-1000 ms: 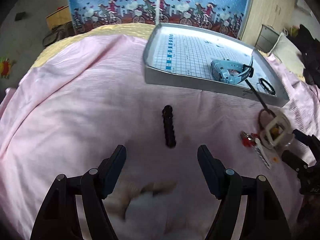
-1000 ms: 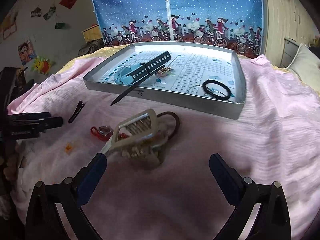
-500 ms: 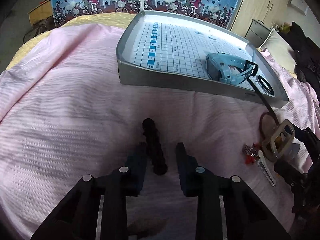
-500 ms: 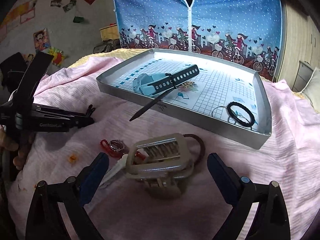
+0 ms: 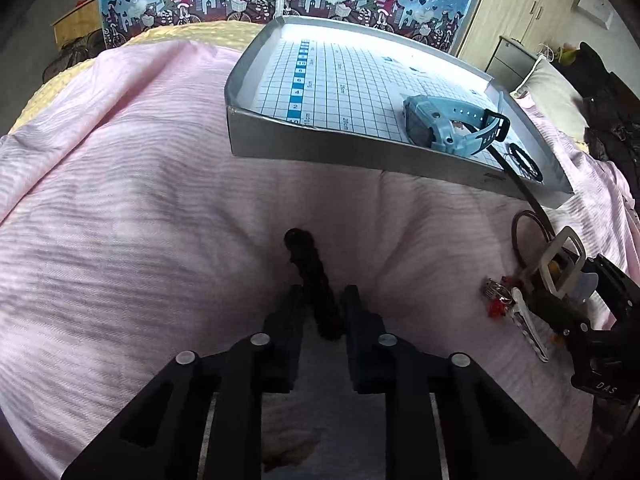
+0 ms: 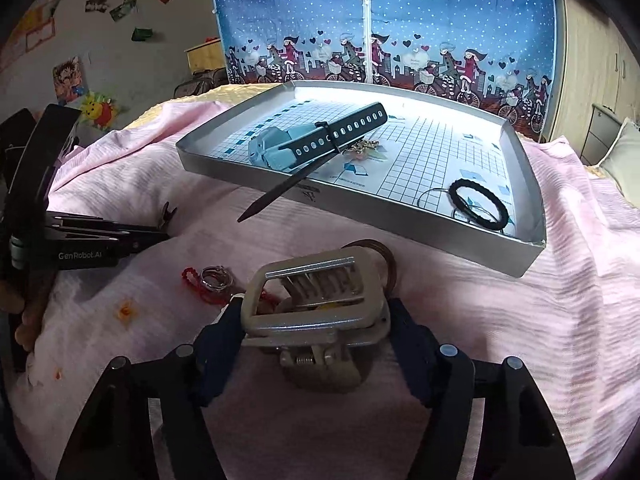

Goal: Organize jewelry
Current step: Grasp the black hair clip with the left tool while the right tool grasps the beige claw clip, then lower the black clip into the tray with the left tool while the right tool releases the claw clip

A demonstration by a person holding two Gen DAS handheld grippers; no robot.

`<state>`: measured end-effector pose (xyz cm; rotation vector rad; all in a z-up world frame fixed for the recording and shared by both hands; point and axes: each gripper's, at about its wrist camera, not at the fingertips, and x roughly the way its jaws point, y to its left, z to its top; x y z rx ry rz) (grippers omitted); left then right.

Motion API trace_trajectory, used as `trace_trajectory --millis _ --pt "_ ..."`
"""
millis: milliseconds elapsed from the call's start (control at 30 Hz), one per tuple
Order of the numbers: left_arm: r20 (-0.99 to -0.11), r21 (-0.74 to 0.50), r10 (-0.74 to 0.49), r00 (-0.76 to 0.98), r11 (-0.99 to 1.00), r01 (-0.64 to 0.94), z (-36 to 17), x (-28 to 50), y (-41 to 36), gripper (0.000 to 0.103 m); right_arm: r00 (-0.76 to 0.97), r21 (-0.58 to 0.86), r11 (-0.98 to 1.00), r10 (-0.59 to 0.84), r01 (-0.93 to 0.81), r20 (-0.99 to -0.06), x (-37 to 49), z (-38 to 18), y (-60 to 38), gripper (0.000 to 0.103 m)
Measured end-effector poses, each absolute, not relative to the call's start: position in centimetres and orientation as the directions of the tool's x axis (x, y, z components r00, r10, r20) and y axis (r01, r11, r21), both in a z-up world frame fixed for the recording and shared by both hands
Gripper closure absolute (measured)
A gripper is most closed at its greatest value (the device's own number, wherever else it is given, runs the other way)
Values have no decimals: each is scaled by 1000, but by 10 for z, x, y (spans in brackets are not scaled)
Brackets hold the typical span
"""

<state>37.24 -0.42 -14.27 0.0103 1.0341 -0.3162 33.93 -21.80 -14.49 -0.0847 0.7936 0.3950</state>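
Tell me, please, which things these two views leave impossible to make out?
- Right wrist view: the lower part of the beige hair claw and what lies beneath it, hidden by the claw and the right gripper.
- Left wrist view: the near end of the black hair clip, covered by the left gripper.
- Both views: the small ornament behind the blue watch, too small.
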Motion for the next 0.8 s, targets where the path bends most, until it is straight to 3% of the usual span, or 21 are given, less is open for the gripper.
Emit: trace_trajectory --millis 133,500,800 --pt "-832 -136 -261 490 951 277 -142 367 -7 101 646 76 930 306 -359 -699 336 -142 -221 37" --pt "-817 -184 -314 484 937 298 -142 362 -12 101 662 170 935 341 -310 -668 333 -130 -239 37" --pt "-662 -353 -452 598 892 282 -93 346 -39 101 715 244 928 374 -283 -591 333 -106 -261 37"
